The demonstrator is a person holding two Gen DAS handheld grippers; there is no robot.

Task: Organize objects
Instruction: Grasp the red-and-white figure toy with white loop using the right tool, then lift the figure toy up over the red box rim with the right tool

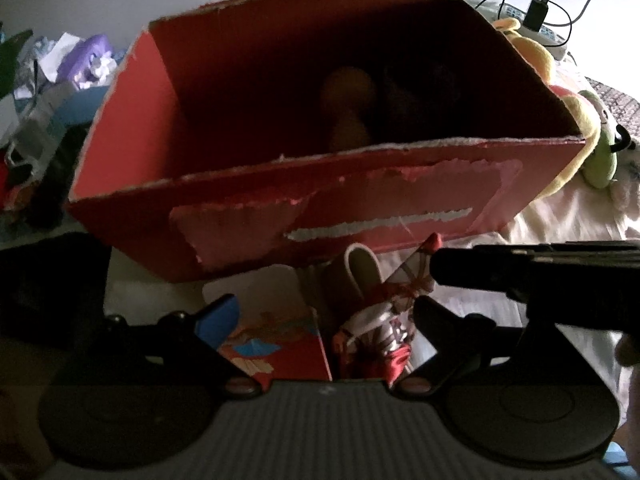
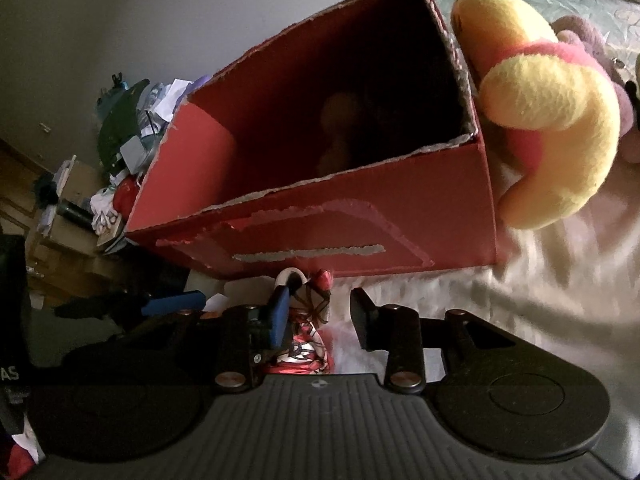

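Red-white foil-wrapped toy (image 1: pixel 380 320) on bed, just before red box (image 1: pixel 320 200), between both claws. Judged light, crinkly, slippery, crushable; take mid-body.
Left claw (image 1: pixel 324 320) released, straddling toy.
Right claw (image 2: pixel 322 316) released, blue pad beside toy.
Toy identity unclear.
Box interior dark; yellowish shape inside, indistinct.
Yellow plush (image 2: pixel 540 120) against box's right wall.
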